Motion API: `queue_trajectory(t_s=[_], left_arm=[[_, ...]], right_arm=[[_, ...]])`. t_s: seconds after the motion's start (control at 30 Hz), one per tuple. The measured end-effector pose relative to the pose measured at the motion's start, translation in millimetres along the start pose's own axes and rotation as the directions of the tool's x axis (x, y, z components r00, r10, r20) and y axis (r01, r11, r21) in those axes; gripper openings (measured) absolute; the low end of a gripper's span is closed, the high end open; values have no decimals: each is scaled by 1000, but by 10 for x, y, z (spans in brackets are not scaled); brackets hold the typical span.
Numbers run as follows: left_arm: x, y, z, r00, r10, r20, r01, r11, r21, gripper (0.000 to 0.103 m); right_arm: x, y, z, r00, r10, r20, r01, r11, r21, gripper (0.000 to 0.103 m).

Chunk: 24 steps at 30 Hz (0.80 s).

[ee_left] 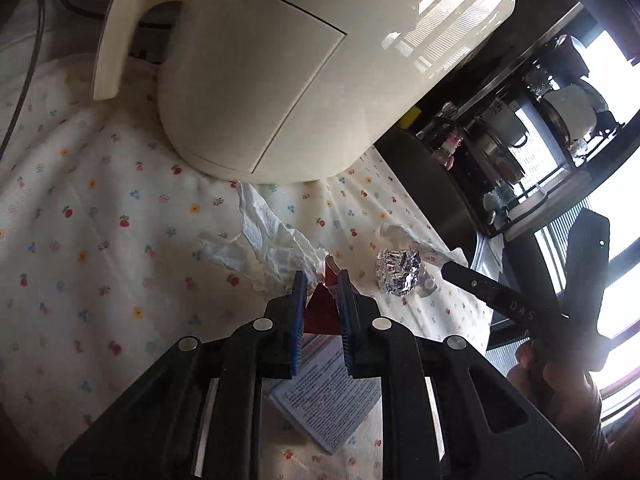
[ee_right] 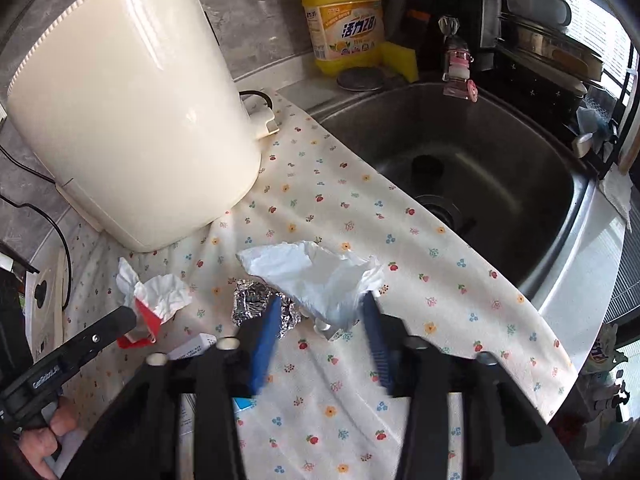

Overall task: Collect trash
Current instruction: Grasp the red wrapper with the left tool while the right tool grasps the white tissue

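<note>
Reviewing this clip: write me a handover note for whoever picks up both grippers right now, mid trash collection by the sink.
Left gripper: shut on the red wrapper, right beside a crumpled tissue.
Right gripper: jaws apart, at the near edge of the white crumpled paper, not gripping it.
Foil ball: loose on the floral cloth, next to that paper.
Done: only the wrapper is gripped. No bin is in view.
Left: grip the paper, then collect the foil ball and tissue.
</note>
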State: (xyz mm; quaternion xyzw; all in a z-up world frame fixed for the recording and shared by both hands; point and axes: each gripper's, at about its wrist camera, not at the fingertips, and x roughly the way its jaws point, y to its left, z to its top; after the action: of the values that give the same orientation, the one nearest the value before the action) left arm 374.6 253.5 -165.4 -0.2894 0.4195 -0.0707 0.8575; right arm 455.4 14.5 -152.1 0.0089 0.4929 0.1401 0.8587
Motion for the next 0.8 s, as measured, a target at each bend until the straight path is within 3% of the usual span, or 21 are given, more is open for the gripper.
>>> queue_trajectory(t_s=[0.13, 0.3, 0.57, 0.63, 0.7, 0.8], left_arm=[[-94, 51, -86, 999, 37, 3, -37, 999, -11, 16], [-207, 66, -189, 997, 77, 26, -76, 997, -20, 48], [-143, 18, -287, 993, 116, 14, -115, 993, -33, 51], [-138, -14, -271, 993, 116, 22, -115, 992, -45, 48], [-108, -49, -261, 993, 118, 21, -117, 992, -47, 22], [-86, -21, -280, 987, 162, 20, -160, 985, -72, 4]], right_arm=[[-93, 44, -78, 999, 28, 23, -27, 999, -28, 6], [-284, 62, -220, 997, 67, 43, -65, 997, -48, 6], [-593, -26, -463, 994, 88, 62, -85, 995, -44, 6], [-662, -64, -516, 994, 82, 67, -79, 996, -44, 6], [-722, -115, -568, 995, 73, 72, -70, 997, -40, 6], [-796, -188, -644, 995, 60, 76, -57, 998, -33, 6]])
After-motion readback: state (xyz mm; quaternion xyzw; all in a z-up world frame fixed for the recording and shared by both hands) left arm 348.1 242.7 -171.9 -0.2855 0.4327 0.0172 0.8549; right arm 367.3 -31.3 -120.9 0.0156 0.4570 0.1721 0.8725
